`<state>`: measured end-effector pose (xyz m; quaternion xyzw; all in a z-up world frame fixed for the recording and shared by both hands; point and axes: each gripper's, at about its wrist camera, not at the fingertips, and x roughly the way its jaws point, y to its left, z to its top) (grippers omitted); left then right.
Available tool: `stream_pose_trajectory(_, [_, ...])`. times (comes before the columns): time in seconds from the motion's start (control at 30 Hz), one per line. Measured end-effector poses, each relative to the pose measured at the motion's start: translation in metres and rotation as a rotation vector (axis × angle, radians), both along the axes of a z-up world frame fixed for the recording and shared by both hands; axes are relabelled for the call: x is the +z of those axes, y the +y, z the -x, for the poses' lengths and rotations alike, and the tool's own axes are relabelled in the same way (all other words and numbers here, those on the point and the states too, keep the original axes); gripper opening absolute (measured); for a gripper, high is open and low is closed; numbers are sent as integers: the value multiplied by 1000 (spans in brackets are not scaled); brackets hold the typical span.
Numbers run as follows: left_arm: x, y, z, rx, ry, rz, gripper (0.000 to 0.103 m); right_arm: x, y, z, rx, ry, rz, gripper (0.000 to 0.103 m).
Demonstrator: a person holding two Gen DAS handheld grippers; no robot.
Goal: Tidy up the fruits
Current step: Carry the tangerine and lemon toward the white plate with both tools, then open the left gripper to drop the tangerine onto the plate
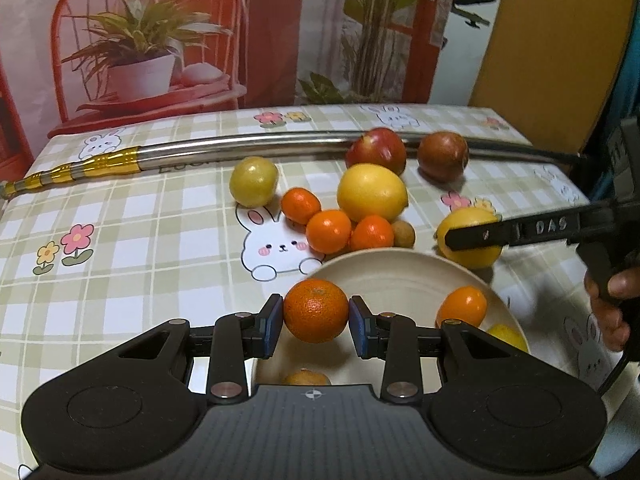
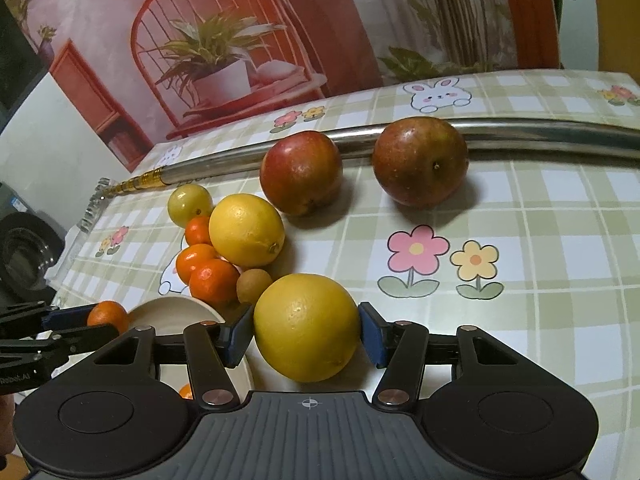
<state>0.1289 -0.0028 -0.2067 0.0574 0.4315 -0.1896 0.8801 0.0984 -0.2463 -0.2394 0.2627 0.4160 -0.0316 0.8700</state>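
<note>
Two grips live: left gripper (image 1: 316,316) clamps a mandarin (image 1: 316,310) above the bowl (image 1: 404,270) rim, right gripper (image 2: 306,330) pinches a lemon (image 2: 306,327) beside the bowl, so round fruit could slip or the tools could collide.

Orange mandarin (image 1: 315,311) centre frame between blue pads (image 1: 273,323), cream bowl (image 1: 404,276) behind it, green-and-white check tablecloth (image 1: 140,248) with white bunnies, pink flowers; upper right, two red apples (image 2: 301,173).
</note>
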Motion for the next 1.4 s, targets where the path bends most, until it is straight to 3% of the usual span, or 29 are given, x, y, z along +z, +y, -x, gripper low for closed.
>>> stream_pose_trajectory(0.3, [-11, -4, 0, -6, 23, -50, 37, 6, -4, 16, -49, -40, -13, 51])
stream_pose_trajectory(0.73, [-16, -2, 13, 19, 32, -59, 38, 23, 2, 20, -43, -67, 35, 51])
stream_pose_trajectory(1.17, [1, 14, 11, 58, 6, 61, 43, 41, 20, 9, 37, -77, 72, 51])
stream_pose_trajectory(1.4, [23, 41, 6, 157, -52, 100, 43, 47, 43, -10, 160, -59, 113, 51])
